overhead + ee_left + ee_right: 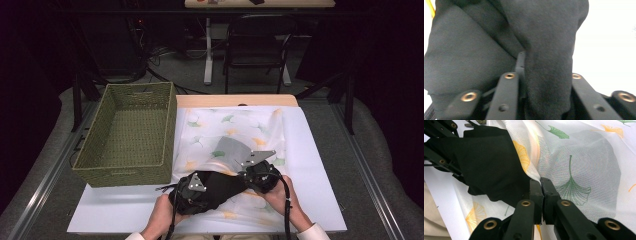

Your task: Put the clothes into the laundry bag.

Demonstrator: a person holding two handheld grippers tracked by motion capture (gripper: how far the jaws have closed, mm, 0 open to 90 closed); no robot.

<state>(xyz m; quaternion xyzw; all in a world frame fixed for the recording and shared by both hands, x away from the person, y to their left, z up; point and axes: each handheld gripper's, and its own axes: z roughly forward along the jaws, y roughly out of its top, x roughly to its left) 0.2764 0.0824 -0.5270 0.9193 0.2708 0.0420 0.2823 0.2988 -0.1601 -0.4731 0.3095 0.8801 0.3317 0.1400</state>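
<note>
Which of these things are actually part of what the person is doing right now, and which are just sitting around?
In use:
- black cloth
- left gripper, closed on a fold of the black cloth
- right gripper, shut on the sheer leaf-print fabric

Lying about:
- green woven basket, empty, at the table's left
- black chair beyond the table

Both hands hold their grippers low and close together, left gripper and right gripper clamped.
</note>
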